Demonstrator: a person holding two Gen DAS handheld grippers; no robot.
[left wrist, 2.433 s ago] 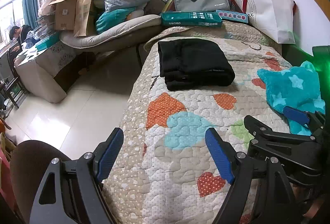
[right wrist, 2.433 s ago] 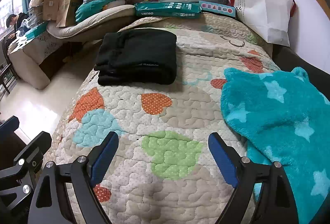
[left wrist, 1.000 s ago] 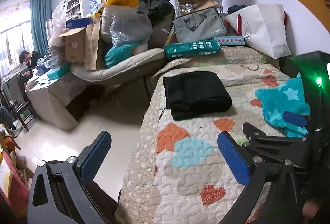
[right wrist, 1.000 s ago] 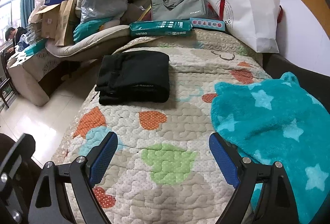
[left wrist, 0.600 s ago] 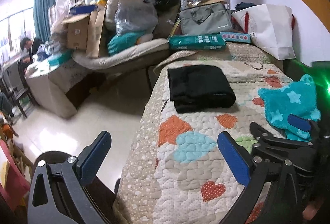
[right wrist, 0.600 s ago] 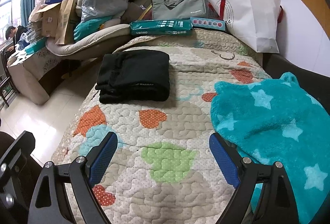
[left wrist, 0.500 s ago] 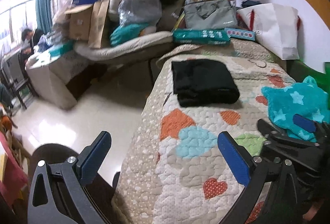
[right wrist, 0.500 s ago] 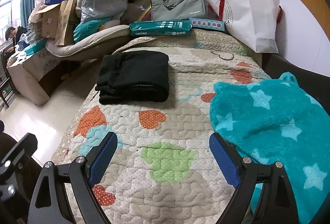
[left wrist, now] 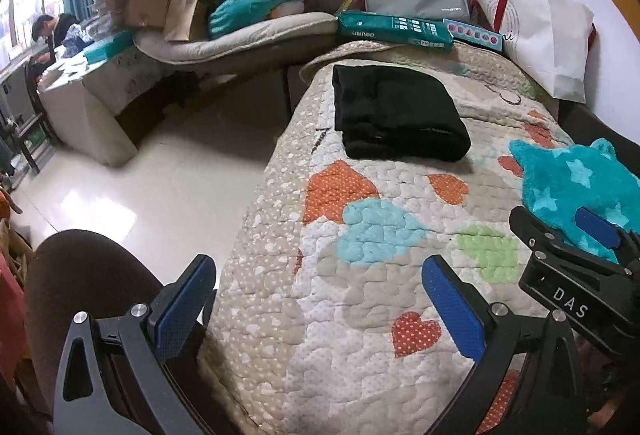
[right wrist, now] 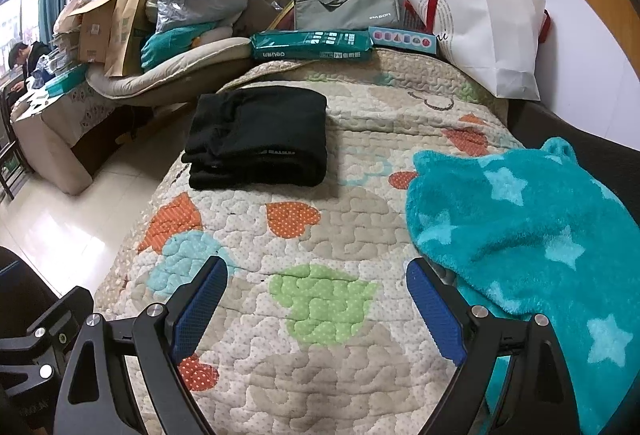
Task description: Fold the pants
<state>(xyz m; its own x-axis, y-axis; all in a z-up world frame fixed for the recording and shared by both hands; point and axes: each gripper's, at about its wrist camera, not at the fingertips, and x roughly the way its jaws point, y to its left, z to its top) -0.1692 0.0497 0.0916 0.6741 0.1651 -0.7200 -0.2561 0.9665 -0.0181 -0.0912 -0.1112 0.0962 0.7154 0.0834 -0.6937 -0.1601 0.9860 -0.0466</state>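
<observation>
Hovering over the near end of the bed (right wrist: 320, 235), the right gripper (right wrist: 316, 299) has its jaws spread wide and empty, touching nothing. The left gripper (left wrist: 316, 299) is likewise wide and empty, one blue pad out past the bed's left edge. Just beside the right jaw, a teal star blanket (right wrist: 520, 227) is cut off by the frame. Farther up, toward the left edge, the black pants (right wrist: 260, 139) lie folded in a neat stack; their underside layers cannot be made out.
</observation>
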